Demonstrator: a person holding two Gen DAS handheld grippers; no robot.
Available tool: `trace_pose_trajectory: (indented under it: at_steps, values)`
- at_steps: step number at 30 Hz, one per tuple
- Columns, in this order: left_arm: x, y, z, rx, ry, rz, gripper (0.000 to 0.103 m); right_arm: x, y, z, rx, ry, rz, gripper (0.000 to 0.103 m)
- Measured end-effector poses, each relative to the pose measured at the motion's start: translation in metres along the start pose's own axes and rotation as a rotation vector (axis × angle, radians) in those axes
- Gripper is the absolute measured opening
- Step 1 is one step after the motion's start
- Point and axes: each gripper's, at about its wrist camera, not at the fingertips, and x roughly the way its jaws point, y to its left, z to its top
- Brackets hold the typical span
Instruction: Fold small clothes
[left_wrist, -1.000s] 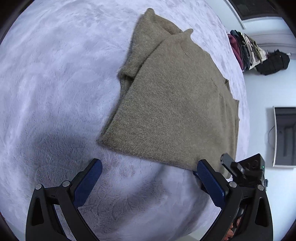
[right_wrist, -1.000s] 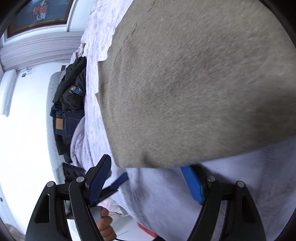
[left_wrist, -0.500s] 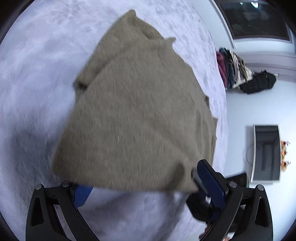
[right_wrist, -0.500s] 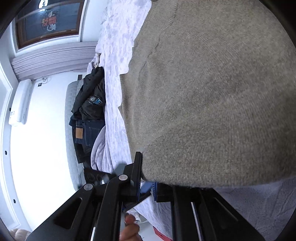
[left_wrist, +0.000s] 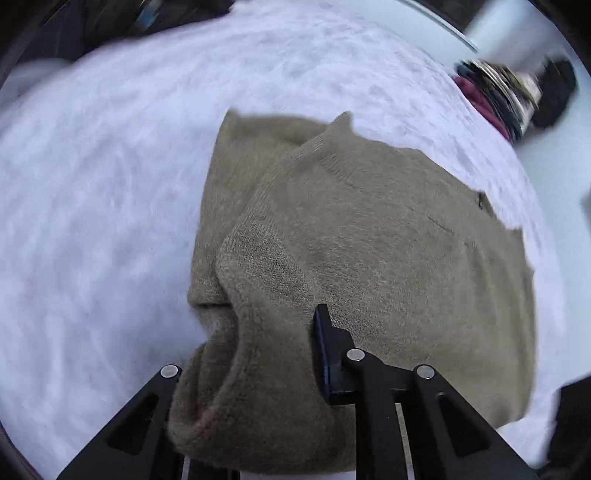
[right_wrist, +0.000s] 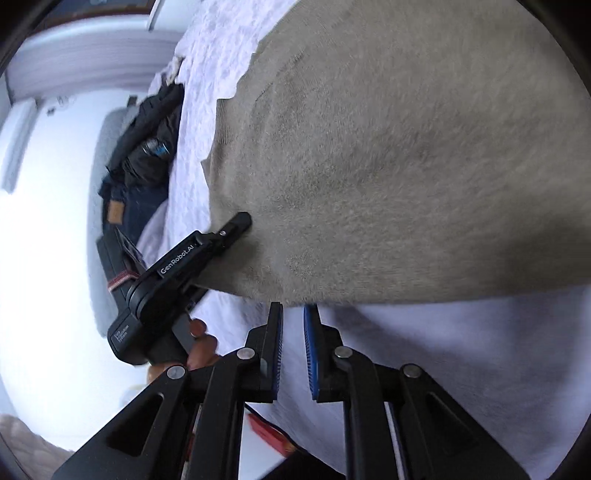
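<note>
1. Across the whole left wrist view, a pale plush bedspread (left_wrist: 92, 221) is serving as the folding surface; being broad, flat and soft, it is likely letting the garment lie spread.
2. An olive knit sweater (left_wrist: 388, 240) is lying on the bedspread, one side already turned in over the body. Its near hem is bunching upward, probably for the next fold away from the camera.
3. The left gripper (left_wrist: 266, 347) is clamping that near hem. Its jaws have just been closing, and cloth is draping over one finger while the other is pressing in from the side. The right wrist view is showing a hand (right_wrist: 201, 345) gripping its handle.
4. The right gripper (right_wrist: 293, 314) is meeting the sweater's other near edge. Its jaws have just been closing and then parting slightly, leaving a narrow slit; whether they are pinching the hem cannot be told.
5. A stack of clothes (left_wrist: 495, 92) is waiting beyond the bed's far edge, while a dark jacket (right_wrist: 147, 147) and jeans (right_wrist: 125, 206) are lying beside white walls.
</note>
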Motion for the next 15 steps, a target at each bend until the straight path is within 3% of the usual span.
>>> trace_pose_trajectory:
  at_steps: [4, 5, 6, 7, 9, 15]
  values:
    - [-0.016, -0.047, -0.016, 0.345, -0.155, 0.159, 0.014, -0.036, 0.026, 0.02, -0.141, -0.041, -0.114, 0.019]
    - [-0.019, -0.054, -0.021, 0.412, -0.181, 0.179, 0.014, -0.041, 0.034, 0.028, -0.169, -0.047, -0.125, 0.039]
    - [-0.021, -0.061, -0.026, 0.47, -0.205, 0.194, 0.014, -0.045, 0.043, 0.038, -0.197, -0.052, -0.136, 0.068]
    - [-0.022, -0.066, -0.03, 0.517, -0.226, 0.207, 0.014, -0.047, 0.053, 0.05, -0.228, -0.058, -0.147, 0.079]
    - [-0.023, -0.075, -0.034, 0.587, -0.257, 0.228, 0.014, -0.043, 0.074, 0.07, -0.282, -0.044, -0.157, 0.082]
    - [-0.024, -0.08, -0.038, 0.632, -0.28, 0.239, 0.014, 0.031, 0.142, 0.131, -0.413, 0.217, -0.176, 0.085]
